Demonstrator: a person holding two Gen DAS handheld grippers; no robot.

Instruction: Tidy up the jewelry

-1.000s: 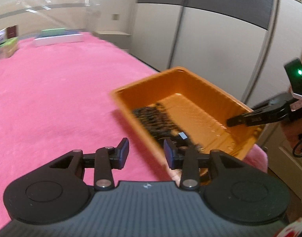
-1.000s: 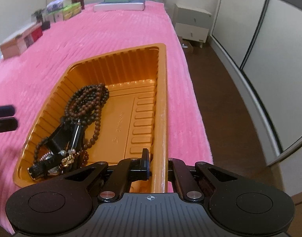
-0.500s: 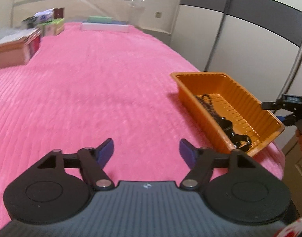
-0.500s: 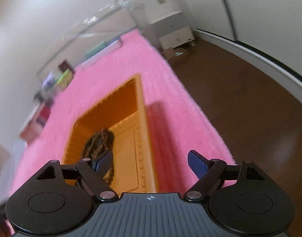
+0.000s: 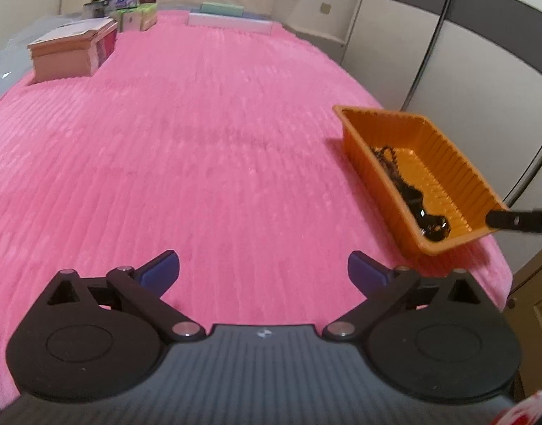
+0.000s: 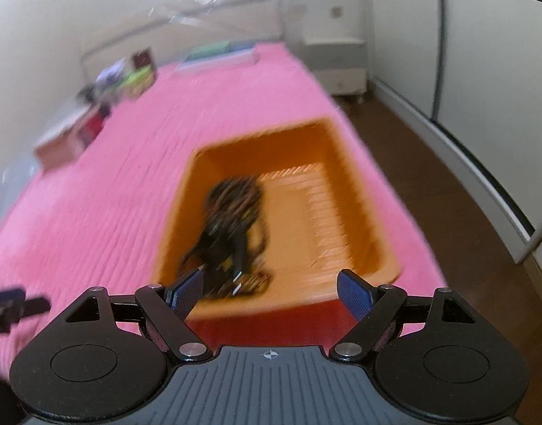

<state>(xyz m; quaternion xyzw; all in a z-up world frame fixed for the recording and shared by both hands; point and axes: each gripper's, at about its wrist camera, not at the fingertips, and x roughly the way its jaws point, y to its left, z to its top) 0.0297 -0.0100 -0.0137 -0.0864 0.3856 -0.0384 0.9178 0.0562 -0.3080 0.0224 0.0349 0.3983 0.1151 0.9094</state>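
An orange plastic tray [image 5: 458, 168] sits at the right edge of the pink bed, and it also shows, blurred, in the right wrist view [image 6: 355, 191]. Dark beaded jewelry [image 5: 409, 191] lies in a tangle along the tray's left side, also seen from the right wrist [image 6: 232, 223]. My left gripper [image 5: 263, 271] is open and empty over bare bedspread, left of the tray. My right gripper [image 6: 271, 292] is open and empty, just short of the tray's near end. One of its fingers [image 5: 518, 219] pokes in by the tray's near corner.
A pink bedspread [image 5: 200, 141] covers the bed. Cardboard boxes [image 5: 72, 49] and small packages [image 5: 136, 17] stand at the far left, a flat box [image 5: 232, 23] at the far end. Wardrobe doors [image 5: 483, 53] and dark floor [image 6: 448, 184] are to the right.
My right gripper let go of the tray's rim, opened and drew back. My left gripper opened wide and swung left, away from the tray. The tray now rests on the bed.
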